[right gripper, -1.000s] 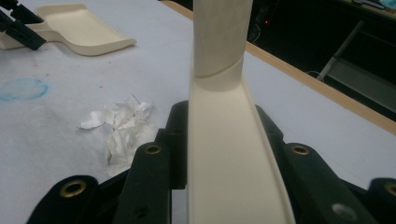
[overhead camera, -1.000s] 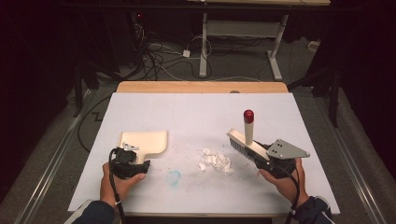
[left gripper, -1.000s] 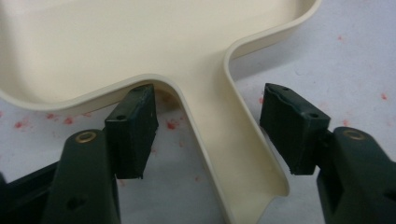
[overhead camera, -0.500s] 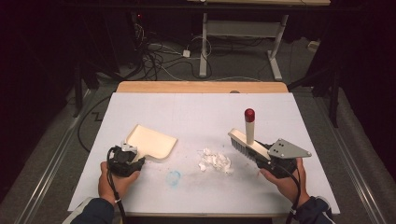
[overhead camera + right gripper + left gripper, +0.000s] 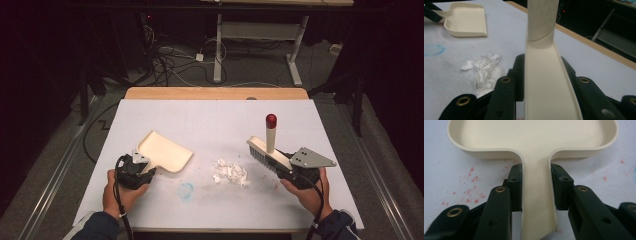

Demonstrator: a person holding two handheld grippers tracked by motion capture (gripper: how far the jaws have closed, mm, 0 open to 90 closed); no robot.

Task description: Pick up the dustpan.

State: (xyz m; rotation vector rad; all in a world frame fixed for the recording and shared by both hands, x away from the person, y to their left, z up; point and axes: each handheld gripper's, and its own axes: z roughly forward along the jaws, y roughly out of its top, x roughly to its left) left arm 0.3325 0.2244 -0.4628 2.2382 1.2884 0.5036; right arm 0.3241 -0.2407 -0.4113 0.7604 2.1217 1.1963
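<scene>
Two tools are held over one desk, and its white sheet takes up most of the high view, with a bare wooden strip along the far edge. Behind it the room is dark: a tangle of cables lies on the grey floor, and the legs of a second table stand farther back. The sheet itself is marked, with a faint blue ring near the front and fine red specks beside the pan in the left gripper view.

Next in size, the dustpan lies left of centre. The left gripper has its fingers closed on the pan's flat handle, one on each edge, so the open lip points toward the middle of the desk. That hold looks chosen to keep the pan low and steady as a catcher.

On the right, the brush is clamped along its cream back by the right gripper, fingers closed on both sides. Its bristles face the desk and its red-tipped handle stands up, a likely pose for sweeping leftward.

Smallest is the scrap pile of torn white paper, lying between pan and brush, near the brush and apart from the pan's lip.
</scene>
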